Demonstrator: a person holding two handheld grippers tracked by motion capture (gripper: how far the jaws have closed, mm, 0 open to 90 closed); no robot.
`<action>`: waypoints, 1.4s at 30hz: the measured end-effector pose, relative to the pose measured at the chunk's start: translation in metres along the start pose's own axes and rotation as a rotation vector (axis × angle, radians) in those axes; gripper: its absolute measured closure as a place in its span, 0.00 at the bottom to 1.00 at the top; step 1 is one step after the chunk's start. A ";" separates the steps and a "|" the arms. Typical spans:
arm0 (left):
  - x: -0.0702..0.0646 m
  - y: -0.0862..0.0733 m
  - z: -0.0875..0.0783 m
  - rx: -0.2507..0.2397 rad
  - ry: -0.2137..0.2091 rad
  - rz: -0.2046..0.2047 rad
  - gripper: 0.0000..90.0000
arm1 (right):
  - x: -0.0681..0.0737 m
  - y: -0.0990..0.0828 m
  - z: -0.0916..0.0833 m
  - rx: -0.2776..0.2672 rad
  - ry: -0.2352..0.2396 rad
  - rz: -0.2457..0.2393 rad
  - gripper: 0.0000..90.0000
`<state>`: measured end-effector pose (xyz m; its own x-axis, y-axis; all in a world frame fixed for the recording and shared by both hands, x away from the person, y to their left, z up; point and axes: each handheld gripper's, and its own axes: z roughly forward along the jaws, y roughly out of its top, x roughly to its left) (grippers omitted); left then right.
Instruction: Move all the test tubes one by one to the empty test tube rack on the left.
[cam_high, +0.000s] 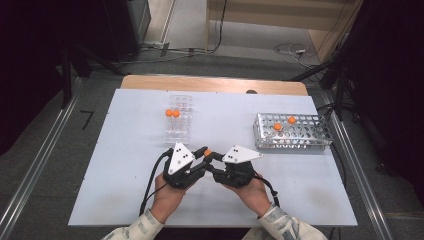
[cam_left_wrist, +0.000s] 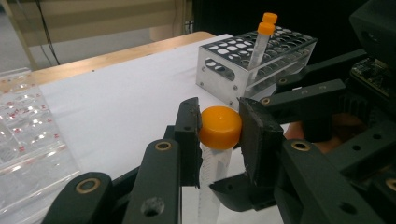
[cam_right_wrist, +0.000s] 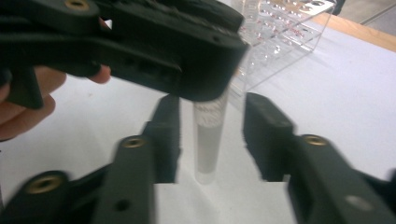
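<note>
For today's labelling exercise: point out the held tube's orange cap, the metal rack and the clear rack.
orange cap (cam_left_wrist: 220, 127), left gripper view, its side.
metal rack (cam_high: 294, 141), high view, front wall.
clear rack (cam_high: 180, 135), high view, near end.

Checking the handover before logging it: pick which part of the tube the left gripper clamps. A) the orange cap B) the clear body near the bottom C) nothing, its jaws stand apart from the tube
A: in the left gripper view the left gripper has both pads pressed on the orange cap of the tube.
</note>
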<state>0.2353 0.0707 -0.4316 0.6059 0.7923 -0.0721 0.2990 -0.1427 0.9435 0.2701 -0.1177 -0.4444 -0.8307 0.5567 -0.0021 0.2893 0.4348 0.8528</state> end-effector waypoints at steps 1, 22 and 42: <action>0.001 0.000 0.000 -0.001 0.005 -0.003 0.78 | -0.001 0.000 0.000 0.005 -0.003 0.007 0.48; 0.049 0.032 -0.003 -0.022 0.100 -0.068 0.78 | -0.050 -0.029 -0.052 0.014 -0.135 0.132 0.24; 0.087 0.065 0.014 -0.064 0.254 -0.075 0.78 | -0.066 -0.047 -0.065 0.037 -0.171 0.171 0.25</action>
<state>0.3179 0.1217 -0.3811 0.3768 0.9239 -0.0665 0.2838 -0.0468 0.9577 0.2803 -0.2212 -0.4500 -0.6760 0.7353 0.0496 0.4389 0.3476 0.8286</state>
